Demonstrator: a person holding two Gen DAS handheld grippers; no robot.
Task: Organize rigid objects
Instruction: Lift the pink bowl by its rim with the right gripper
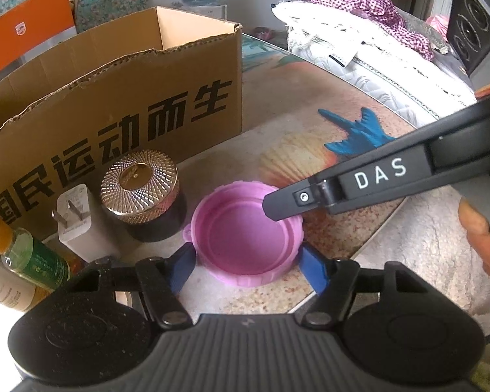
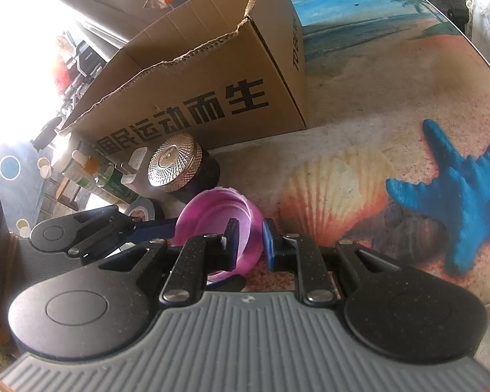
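The right hand-held gripper (image 2: 249, 242) pinches the round pink plastic lid's (image 1: 245, 233) wall; the left hand-held gripper (image 1: 246, 269) straddles it, open. The cardboard box (image 1: 121, 98), by the bench's (image 1: 310, 98) far edge, shows nothing inside; sorting looks barely begun.

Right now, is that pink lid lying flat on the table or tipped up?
Tipped up. The pink lid stands on its edge, hollow side showing, its rim clamped in the right gripper. Its lower edge meets the table.

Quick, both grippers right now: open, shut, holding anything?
Left gripper: open, fingers either side of the pink lid, not pressing.
Right gripper: shut on the pink lid's rim.
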